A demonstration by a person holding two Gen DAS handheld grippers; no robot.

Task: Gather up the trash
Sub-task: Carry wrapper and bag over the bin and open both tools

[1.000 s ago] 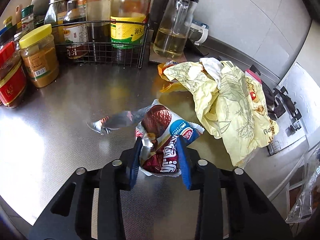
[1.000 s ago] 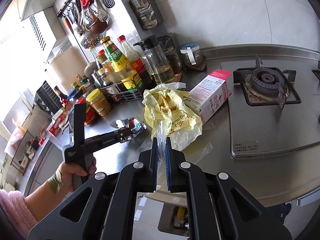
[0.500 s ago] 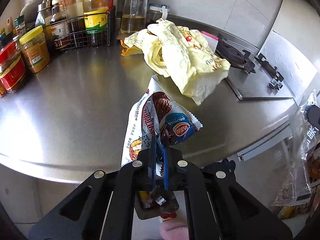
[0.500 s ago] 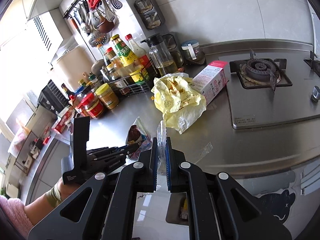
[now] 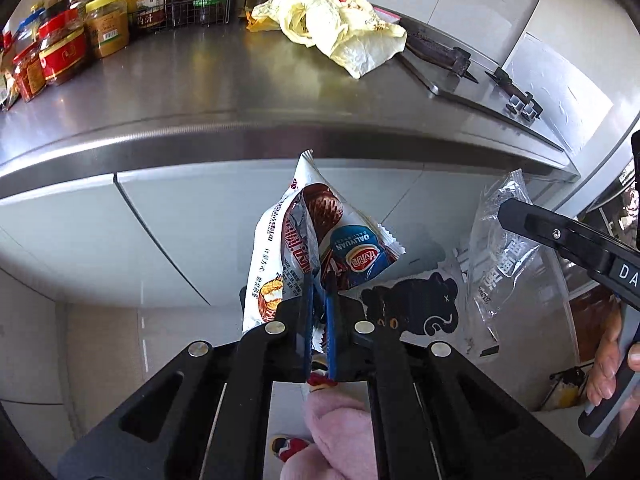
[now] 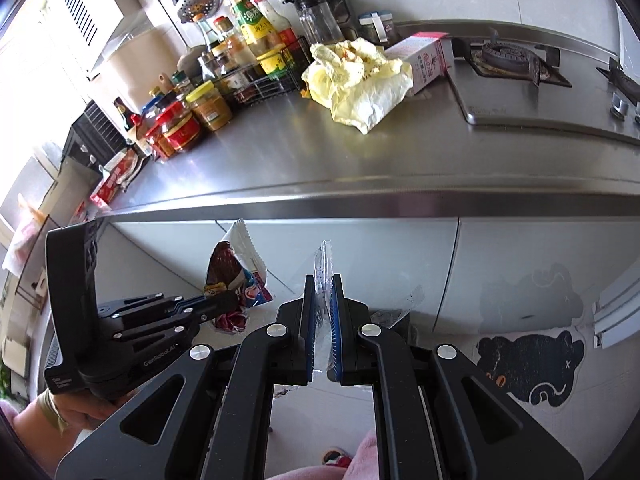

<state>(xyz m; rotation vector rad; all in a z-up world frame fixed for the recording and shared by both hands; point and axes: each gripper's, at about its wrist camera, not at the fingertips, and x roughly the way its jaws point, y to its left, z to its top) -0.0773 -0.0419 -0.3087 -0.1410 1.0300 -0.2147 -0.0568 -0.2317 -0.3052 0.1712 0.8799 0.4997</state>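
Observation:
My left gripper [image 5: 319,280] is shut on a red, white and blue snack wrapper [image 5: 316,240], held in the air in front of the cabinet doors below the counter edge. The right wrist view shows that same snack wrapper [image 6: 236,276] at its lower left. My right gripper [image 6: 323,280] is shut on a clear plastic wrapper [image 6: 325,264], also below the counter; the left wrist view has this clear plastic wrapper [image 5: 500,248] at its right. A crumpled yellow plastic bag [image 6: 356,80] and a pink and white carton [image 6: 424,60] lie on the steel counter [image 6: 320,152].
Jars, sauce bottles and a wire rack [image 6: 256,80] crowd the counter's back left. A gas hob [image 6: 508,60] sits at the right. White cabinet doors [image 5: 120,220] face me. A bear-shaped mat [image 6: 532,364] lies on the floor. A hand [image 5: 608,360] grips the right tool.
The left gripper closed on the snack wrapper, lifted it off the counter and carried it back and down past the edge. The right gripper sank below the counter too, still holding the clear wrapper.

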